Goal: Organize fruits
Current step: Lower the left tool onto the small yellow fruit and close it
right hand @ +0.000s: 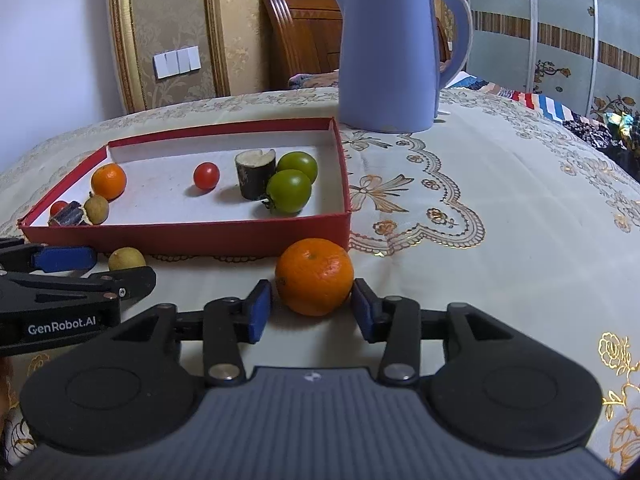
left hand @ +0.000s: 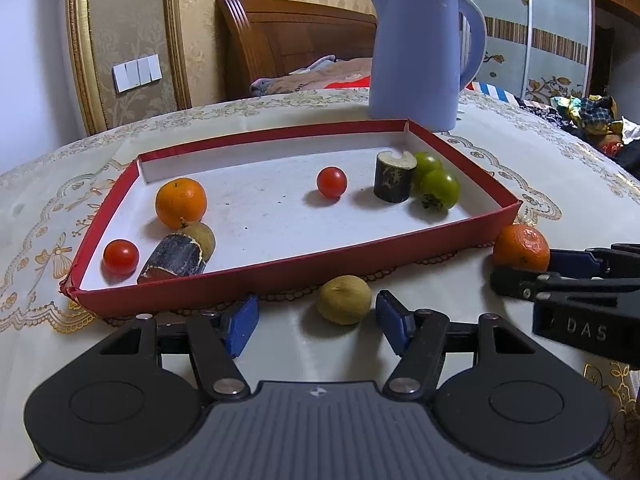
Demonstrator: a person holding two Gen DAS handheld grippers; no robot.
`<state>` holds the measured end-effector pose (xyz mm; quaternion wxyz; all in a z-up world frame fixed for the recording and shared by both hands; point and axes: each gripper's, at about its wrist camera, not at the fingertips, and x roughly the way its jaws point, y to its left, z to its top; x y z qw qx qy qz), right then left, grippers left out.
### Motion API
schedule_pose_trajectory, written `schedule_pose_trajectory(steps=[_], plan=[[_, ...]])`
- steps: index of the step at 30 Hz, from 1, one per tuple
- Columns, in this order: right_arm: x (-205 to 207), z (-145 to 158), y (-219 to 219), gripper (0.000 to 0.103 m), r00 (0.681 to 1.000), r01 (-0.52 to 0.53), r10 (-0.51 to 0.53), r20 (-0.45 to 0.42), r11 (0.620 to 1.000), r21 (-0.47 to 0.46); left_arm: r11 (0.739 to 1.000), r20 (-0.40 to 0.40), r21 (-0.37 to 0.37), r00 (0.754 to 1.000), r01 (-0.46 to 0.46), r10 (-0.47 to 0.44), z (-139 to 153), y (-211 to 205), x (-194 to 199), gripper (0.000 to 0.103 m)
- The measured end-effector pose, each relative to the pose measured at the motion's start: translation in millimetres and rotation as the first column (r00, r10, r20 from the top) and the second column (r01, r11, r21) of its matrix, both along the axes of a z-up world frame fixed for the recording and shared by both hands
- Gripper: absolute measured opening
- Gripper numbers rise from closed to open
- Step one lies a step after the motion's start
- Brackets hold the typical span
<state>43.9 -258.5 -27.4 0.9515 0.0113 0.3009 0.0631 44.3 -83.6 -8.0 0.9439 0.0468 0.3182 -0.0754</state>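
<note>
A red tray (left hand: 296, 272) (right hand: 188, 236) on the table holds an orange (left hand: 181, 203), two red tomatoes (left hand: 331, 182), two dark sugarcane pieces (left hand: 394, 178), two green fruits (left hand: 439, 189) and a longan (left hand: 202, 236). My left gripper (left hand: 316, 316) is open, with a loose longan (left hand: 344, 299) (right hand: 126, 259) on the cloth between its blue pads, close to the right one. My right gripper (right hand: 312, 308) is open around a loose orange (right hand: 315, 276) (left hand: 521, 247) lying by the tray's near right corner; the pads stand just beside it.
A blue kettle (left hand: 416, 52) (right hand: 392, 52) stands behind the tray's far right corner. An embroidered cream tablecloth (right hand: 500, 208) covers the table. A wooden bed headboard (left hand: 288, 40) and a wardrobe (left hand: 532, 28) lie beyond.
</note>
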Motion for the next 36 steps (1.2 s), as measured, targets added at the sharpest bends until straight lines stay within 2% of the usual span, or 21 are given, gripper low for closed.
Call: schedule_pose_trajectory(steps=[9, 11, 13, 14, 22, 27, 29, 32, 34, 36], plan=[[-0.4, 0.2, -0.2, 0.048, 1.000, -0.001, 0.001, 0.000, 1.000, -0.003, 0.999, 0.008, 0.004, 0.999, -0.044, 0.044, 0.4, 2.9, -0.3, 0.065], [-0.5, 0.3, -0.4, 0.051, 1.000, -0.001, 0.001, 0.000, 1.000, 0.001, 0.997, 0.010, 0.007, 0.997, -0.073, 0.073, 0.3, 5.6, -0.3, 0.064], [-0.3, 0.0, 1.8, 0.062, 1.000, 0.005, -0.005, -0.001, 1.000, -0.014, 0.997, 0.004, -0.003, 0.997, -0.082, 0.082, 0.6, 8.7, 0.8, 0.065], [-0.1, -0.1, 2.5, 0.062, 1.000, 0.005, -0.005, -0.002, 1.000, -0.018, 0.996, 0.004, -0.001, 0.996, -0.089, 0.089, 0.6, 9.5, 1.3, 0.064], [-1.3, 1.0, -7.8, 0.061, 0.999, 0.034, -0.034, 0.006, 0.999, 0.032, 0.994, 0.004, 0.003, 0.994, -0.112, 0.112, 0.6, 11.6, 3.0, 0.065], [-10.5, 5.1, -7.9, 0.058, 0.999, -0.008, 0.007, 0.034, 1.000, 0.024, 0.993, 0.003, 0.002, 0.993, -0.114, 0.114, 0.5, 12.4, 2.9, 0.065], [-16.7, 7.2, -6.4, 0.059, 0.998, 0.013, -0.013, 0.055, 1.000, -0.001, 0.993, 0.002, 0.002, 0.993, -0.114, 0.114, 0.5, 12.5, 3.0, 0.065], [-11.9, 5.5, -6.5, 0.064, 0.997, 0.067, -0.066, 0.037, 0.997, -0.028, 0.993, 0.002, 0.000, 0.993, -0.114, 0.114, 0.7, 12.6, 3.1, 0.065], [-5.2, 3.9, -10.5, 0.070, 0.997, 0.077, -0.077, 0.015, 0.997, -0.001, 0.993, 0.002, 0.000, 0.993, -0.114, 0.114, 0.5, 12.6, 3.0, 0.065], [2.7, 3.1, -7.0, 0.072, 0.997, 0.074, -0.074, 0.004, 0.997, -0.028, 0.993, 0.002, 0.000, 0.993, -0.114, 0.114, 0.6, 12.8, 3.1, 0.065]])
